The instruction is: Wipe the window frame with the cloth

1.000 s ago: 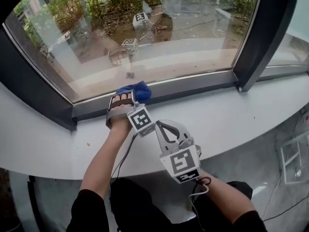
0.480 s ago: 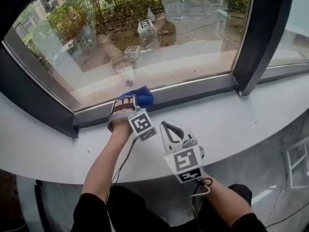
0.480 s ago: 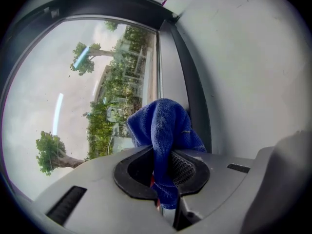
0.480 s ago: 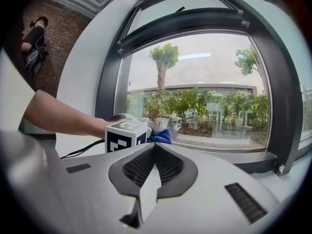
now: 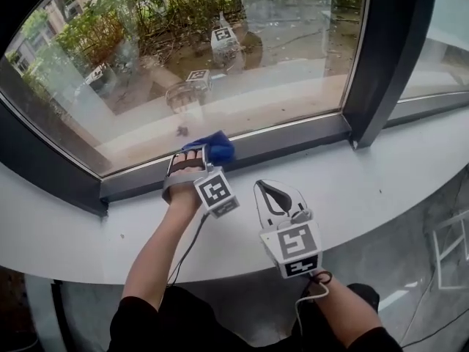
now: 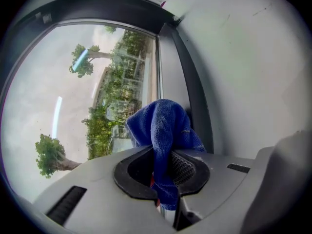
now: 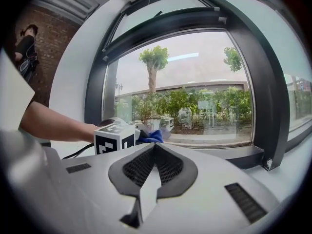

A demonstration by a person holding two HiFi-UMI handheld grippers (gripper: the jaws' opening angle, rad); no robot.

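Wiping looks under way rather than finished. The left gripper (image 6: pixel 163 165) pinches the blue cloth (image 5: pixel 213 147) between its jaws, with a fold bunching up above them. The cloth sits against the dark lower rail of the window frame (image 5: pixel 293 139), towards the rail's left part. How much of the rail is already clean I cannot fairly judge, since no dust or streak shows from here (the dark finish would hide much). By position, the stretch running right to the upright post (image 5: pixel 385 50), and the post itself, seem left to do. The right gripper (image 7: pixel 155 162) hangs above the white sill (image 5: pixel 396 171) beside the left arm. Its jaws are pressed together with nothing between them, apart from the cloth. No container of any kind appears in these views.
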